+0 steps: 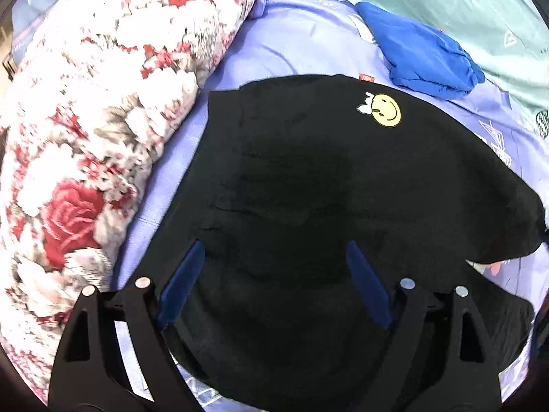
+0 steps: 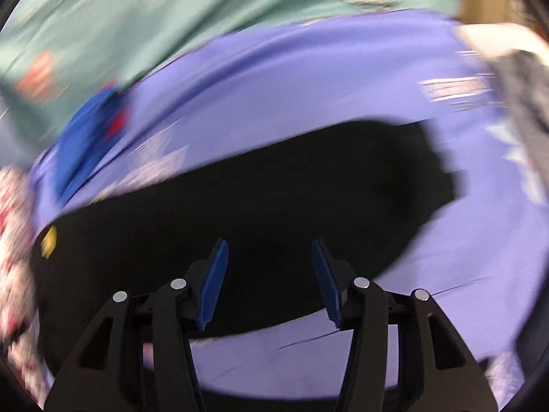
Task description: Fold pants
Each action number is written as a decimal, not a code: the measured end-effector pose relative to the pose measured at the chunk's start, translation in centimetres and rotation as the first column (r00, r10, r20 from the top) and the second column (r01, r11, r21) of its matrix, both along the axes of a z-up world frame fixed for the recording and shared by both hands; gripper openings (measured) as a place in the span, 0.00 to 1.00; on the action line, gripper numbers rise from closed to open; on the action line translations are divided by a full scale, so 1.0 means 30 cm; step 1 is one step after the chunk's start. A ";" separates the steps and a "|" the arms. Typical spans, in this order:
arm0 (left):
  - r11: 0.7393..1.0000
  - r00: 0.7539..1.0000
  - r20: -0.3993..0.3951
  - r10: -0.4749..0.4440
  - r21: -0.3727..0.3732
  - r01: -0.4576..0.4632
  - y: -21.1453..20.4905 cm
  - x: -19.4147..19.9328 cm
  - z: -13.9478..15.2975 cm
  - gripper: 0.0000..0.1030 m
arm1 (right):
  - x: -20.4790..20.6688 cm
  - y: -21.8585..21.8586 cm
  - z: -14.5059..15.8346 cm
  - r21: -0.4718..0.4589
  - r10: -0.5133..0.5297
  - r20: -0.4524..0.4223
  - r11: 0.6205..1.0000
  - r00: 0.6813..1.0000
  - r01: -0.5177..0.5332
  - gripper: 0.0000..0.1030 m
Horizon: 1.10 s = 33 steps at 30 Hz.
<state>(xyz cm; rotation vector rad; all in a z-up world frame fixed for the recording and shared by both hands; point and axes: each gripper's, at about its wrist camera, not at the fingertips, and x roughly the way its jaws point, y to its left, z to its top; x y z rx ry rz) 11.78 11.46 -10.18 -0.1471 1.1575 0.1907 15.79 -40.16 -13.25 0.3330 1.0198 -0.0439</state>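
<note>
Off to the left of the left gripper [image 1: 274, 274], a plush floral quilt [image 1: 89, 130] is bulging in a soft roll. The gripper's fingers [image 1: 182, 281] are standing wide apart and holding nothing, hovering over the black pants [image 1: 308, 171], which are lying fairly flat on the smooth lilac bed sheet [image 1: 302, 34], a glossy smiley patch [image 1: 387, 110] beyond them. Farther right, a crumpled blue garment [image 1: 422, 55] is resting. The right gripper [image 2: 269, 285] (its view is blurred) is poised with fingers partly apart, empty, above the pants' long dark leg. Judging by this, a fold is between grasps; next, each gripper likely needs to pinch an edge.
</note>
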 end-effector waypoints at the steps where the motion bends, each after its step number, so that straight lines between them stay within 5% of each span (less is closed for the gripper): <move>1: 1.000 1.000 -0.019 0.006 0.000 -0.006 0.007 0.008 -0.027 0.84 | 0.002 0.029 -0.016 0.005 0.033 -0.003 0.999 0.999 -0.033 0.50; 3: 1.000 0.998 -0.060 0.011 0.021 -0.010 0.013 0.022 -0.079 0.84 | 0.015 0.057 -0.061 -0.036 0.054 -0.039 0.998 0.998 -0.056 0.49; 6: 0.998 0.989 -0.149 0.023 0.057 -0.014 0.026 0.040 -0.174 0.84 | 0.039 0.010 -0.117 -0.115 -0.054 -0.110 0.993 0.992 0.042 0.47; 8: 0.999 0.982 -0.185 0.022 0.045 -0.014 0.033 0.045 -0.198 0.84 | 0.052 0.007 -0.097 -0.082 -0.062 -0.114 0.995 0.992 0.053 0.47; 11: 1.000 0.991 -0.132 -0.009 0.018 0.012 0.036 0.063 -0.145 0.84 | 0.079 0.068 -0.012 -0.051 0.020 -0.043 0.998 0.999 -0.022 0.50; 19: 0.975 0.988 -0.005 -0.155 0.163 0.154 0.059 0.271 -0.006 0.87 | 0.151 0.262 0.052 -0.029 0.164 0.008 0.986 0.986 -0.163 0.61; 25: 0.972 0.981 -0.039 -0.189 0.136 0.193 0.115 0.444 -0.050 0.87 | 0.167 0.306 -0.112 -0.131 0.174 -0.194 0.971 0.965 -0.202 0.62; 33: 0.947 0.953 -0.066 -0.297 0.107 0.302 0.137 0.560 -0.086 0.87 | 0.205 0.263 -0.011 -0.090 0.183 -0.101 0.977 0.978 -0.192 0.75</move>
